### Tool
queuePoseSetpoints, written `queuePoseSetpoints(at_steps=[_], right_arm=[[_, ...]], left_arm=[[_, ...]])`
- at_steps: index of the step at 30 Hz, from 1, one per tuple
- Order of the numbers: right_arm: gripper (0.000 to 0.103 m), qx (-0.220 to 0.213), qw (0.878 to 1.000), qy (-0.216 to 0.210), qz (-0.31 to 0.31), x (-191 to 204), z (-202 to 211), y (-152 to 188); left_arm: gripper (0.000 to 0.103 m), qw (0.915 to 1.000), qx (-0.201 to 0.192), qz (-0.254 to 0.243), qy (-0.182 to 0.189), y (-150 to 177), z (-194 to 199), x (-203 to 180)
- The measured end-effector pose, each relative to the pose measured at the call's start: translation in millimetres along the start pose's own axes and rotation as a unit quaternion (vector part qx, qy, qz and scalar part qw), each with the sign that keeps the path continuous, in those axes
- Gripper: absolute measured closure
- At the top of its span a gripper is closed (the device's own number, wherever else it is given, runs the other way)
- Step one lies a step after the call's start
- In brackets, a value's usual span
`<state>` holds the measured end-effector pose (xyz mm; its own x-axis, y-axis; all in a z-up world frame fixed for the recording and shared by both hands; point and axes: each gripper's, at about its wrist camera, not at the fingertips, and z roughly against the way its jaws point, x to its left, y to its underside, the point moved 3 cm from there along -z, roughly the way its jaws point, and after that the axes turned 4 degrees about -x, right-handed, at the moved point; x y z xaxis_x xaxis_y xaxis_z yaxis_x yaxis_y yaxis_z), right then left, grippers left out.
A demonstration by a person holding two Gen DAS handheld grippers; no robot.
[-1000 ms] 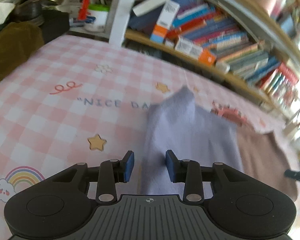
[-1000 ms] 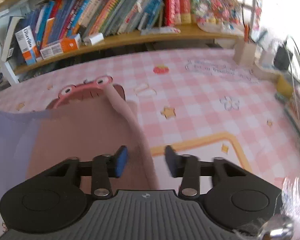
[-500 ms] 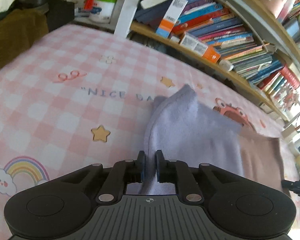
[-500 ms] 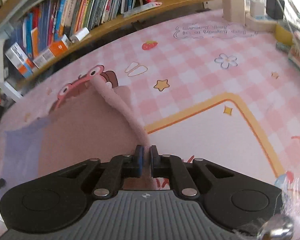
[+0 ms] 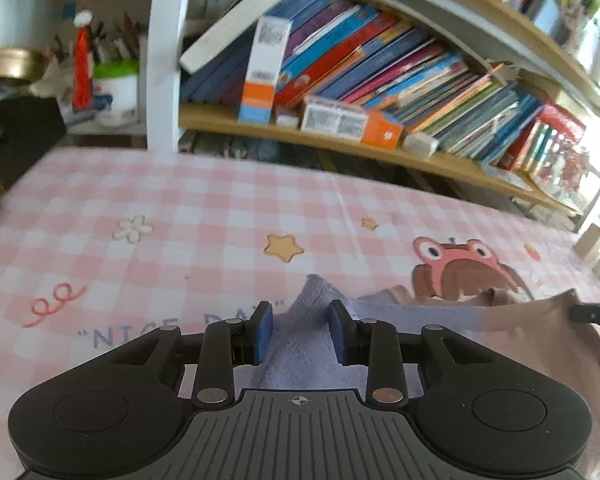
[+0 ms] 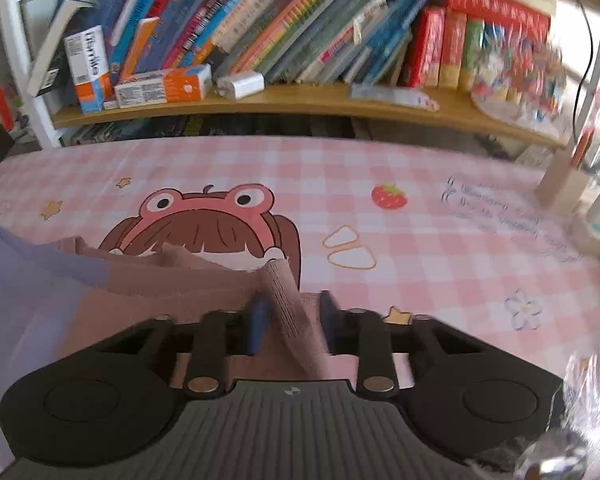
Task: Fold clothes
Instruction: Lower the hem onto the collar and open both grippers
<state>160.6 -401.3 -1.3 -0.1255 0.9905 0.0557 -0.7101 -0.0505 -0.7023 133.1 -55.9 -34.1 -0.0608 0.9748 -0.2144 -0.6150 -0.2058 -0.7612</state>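
Lilac-and-brown garment (image 5: 440,332) spread on near counter (image 5: 180,216), near edge cut off behind both tools. Left hand-held gripper (image 5: 300,334) parted around lilac corner; right hand-held gripper (image 6: 290,322) blurred, parted around brown ridge.

1. Tablecloth (image 5: 180,208): pink-and-white check, printed with yellow stars, a white flower, a red strawberry and a pink-hatted, brown-haired cartoon figure.
2. Garment (image 6: 148,292): two-tone, lilac at one end, dusty pink-brown at the other.
3. Left gripper (image 5: 300,334) and right gripper (image 6: 290,322): black bodies, blue pads.
4. Bookshelf (image 6: 300,100): tan wood; book spines blue, red, orange, green.
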Motion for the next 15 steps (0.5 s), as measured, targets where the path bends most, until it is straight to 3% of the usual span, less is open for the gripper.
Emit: queuePoseSetpoints(at_steps=[1,4,8,11,15], right_arm=[[0.098,0.005,1.0,-0.006,-0.021,-5.1,-2.9,-0.5],[0.098,0.013,0.994,-0.032,-0.108,-26.7,-7.3,-1.0],[0.098,0.034,0.976,-0.055,-0.209,-51.6,-21.5,8.0],[0.098,0.027,0.981,-0.045,-0.185,-43.0,-21.5,7.2],[0.096,0.018,0.99,-0.021,-0.137,-32.8,-17.8,2.7]], left_arm=[[0.099,0.9998,0.003,0.021,-0.001,-1.0,-1.0,6.6],[0.099,0.9947,0.007,0.103,-0.002,-0.9,-4.3,29.0],[0.098,0.9938,0.01,0.111,-0.005,3.6,-7.2,31.4],[0.097,0.995,0.006,0.1,-0.006,4.4,-8.6,30.4],[0.086,0.9953,0.007,0.095,-0.015,2.3,-6.5,30.7]])
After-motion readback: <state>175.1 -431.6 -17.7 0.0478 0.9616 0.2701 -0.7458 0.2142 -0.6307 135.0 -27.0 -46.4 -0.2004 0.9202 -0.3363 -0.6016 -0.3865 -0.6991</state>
